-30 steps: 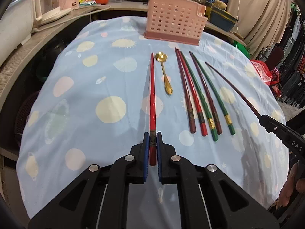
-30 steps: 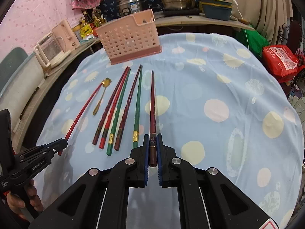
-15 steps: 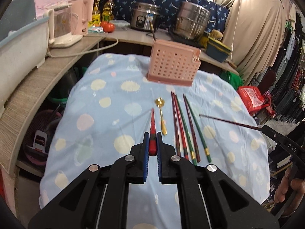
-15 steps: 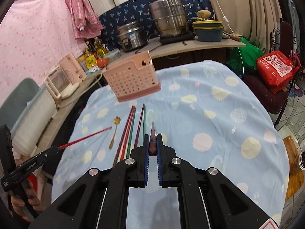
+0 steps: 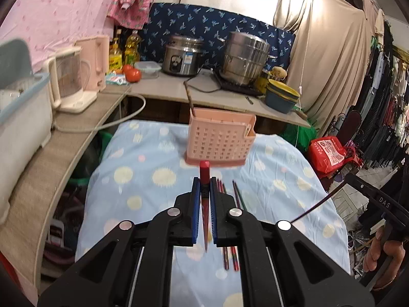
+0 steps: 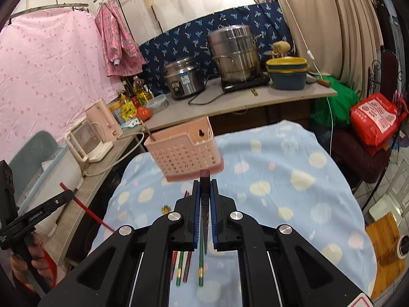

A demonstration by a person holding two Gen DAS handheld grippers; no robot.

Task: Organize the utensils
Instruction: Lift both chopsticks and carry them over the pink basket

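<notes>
Red lacquer in front: gripped a red chopstick in the left tool, jaws pressed almost together on its shaft, blunt end poking forward, thin tip trailing back under the camera. Held it in the air, well above the bench and its blue spotted cloth. Pinched a dark maroon chopstick the same way in the right tool, jaws all but closed on it, butt end forward, point slanting down and back.

Caught each tool in the other's camera as well: off at the right edge of the left view, the maroon stick hanging down and inward from the jaws; off at the left edge of the right view, the red one angled down toward the bench. Made out a hand around the right handle and another hand around the left.

Found the pink basket upright at the far end of the cloth, beyond both tools, with one brown chopstick standing tilted in its left corner. Saw four chopsticks lying side by side on the cloth below the tools, red, green and maroon, and a gold spoon just left of them, mostly hidden behind the right tool. Noted a rice cooker and a steel steamer pot on the rear bench
</notes>
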